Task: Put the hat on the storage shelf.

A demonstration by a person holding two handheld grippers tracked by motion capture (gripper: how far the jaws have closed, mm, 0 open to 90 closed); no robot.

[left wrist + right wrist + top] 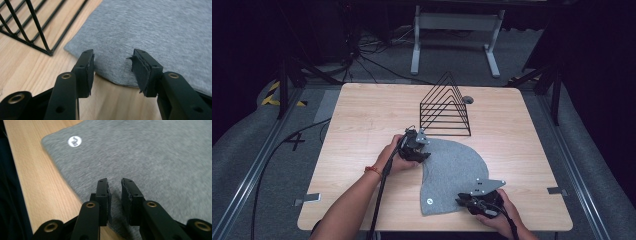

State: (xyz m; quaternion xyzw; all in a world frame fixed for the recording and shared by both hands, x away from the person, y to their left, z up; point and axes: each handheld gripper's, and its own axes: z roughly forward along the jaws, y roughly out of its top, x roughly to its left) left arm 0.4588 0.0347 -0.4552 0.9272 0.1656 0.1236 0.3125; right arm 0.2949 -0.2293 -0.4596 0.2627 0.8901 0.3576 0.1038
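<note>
Left gripper: held at the far left edge of the grey cloth, just near of the black wire rack. In the left gripper view its jaws stand partly open, with a clear gap between the pads. The curved cloth edge runs across that gap at the level of the pad tips; most of the cloth lies beyond the jaws, bare wood on the near side. No pad is seen pressing on the fabric, so nothing is gripped.

Grey cloth: lies flat on the wooden table, in the near middle to right of it, rounded on its far right side, with a small round white badge at its near left corner.

Right gripper: held at the near edge of the cloth, right of the badge. In the right gripper view its jaws are narrow, only a slim gap left between the pads. The cloth lies under and beyond the tips, its edge passing beneath the jaws. Whether the pads pinch any fabric cannot be told. The badge shows to the far left of the jaws.
</note>
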